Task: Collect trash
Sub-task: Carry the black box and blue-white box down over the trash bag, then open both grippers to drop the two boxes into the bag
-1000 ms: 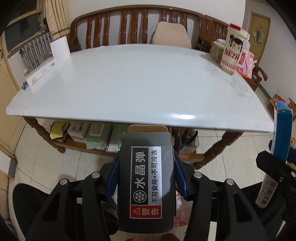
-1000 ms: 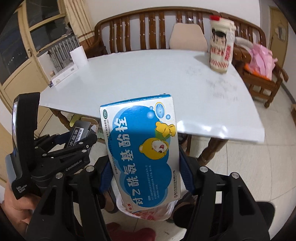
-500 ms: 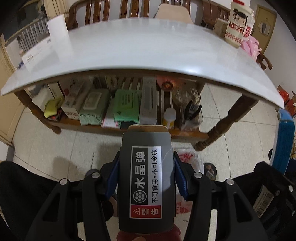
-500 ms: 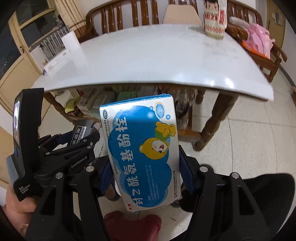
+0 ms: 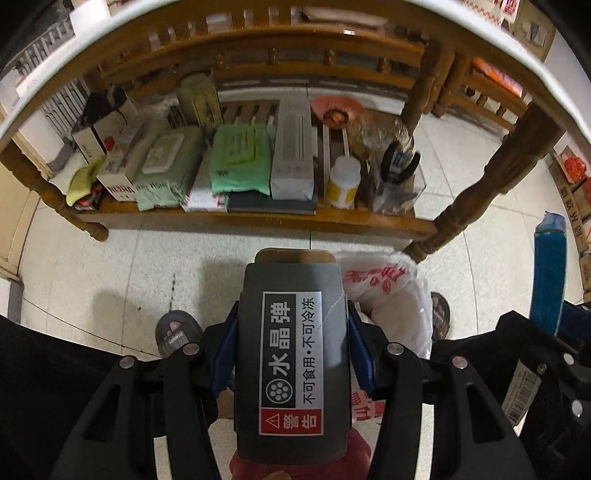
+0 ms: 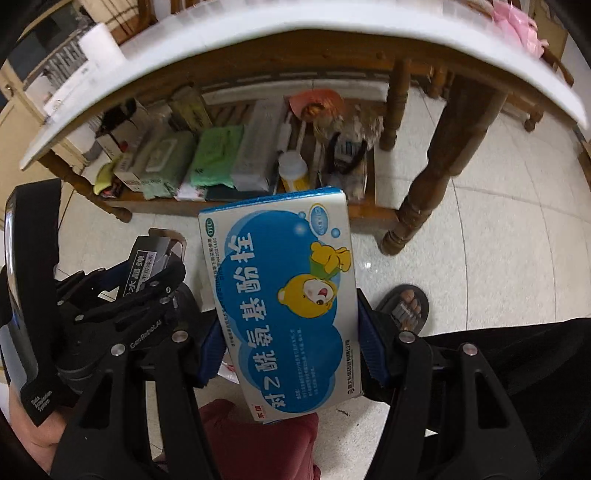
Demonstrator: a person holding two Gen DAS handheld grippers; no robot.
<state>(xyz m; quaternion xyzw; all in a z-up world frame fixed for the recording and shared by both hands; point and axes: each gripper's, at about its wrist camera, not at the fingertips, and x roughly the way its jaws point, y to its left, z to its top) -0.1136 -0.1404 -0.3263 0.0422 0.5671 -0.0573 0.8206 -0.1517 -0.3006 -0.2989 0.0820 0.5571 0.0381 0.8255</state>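
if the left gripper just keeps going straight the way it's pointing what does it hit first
Probably the tiled floor, just short of the low wooden shelf under the table. The left gripper, shut on the dark gray box, tilts down toward it. The white plastic bag sits just right of that line; depth is unclear.

A wooden shelf (image 5: 258,218) under the table holds wipe packs (image 5: 240,158), boxes, a bottle (image 5: 343,181).

Overhead indoor light is falling evenly, casting a soft shadow on the tiled floor (image 5: 122,306) and leaving a small glare spot there. Fisheye distortion is bending the white tabletop (image 6: 332,33), while motion blur is smearing the shelf clutter (image 5: 391,147).
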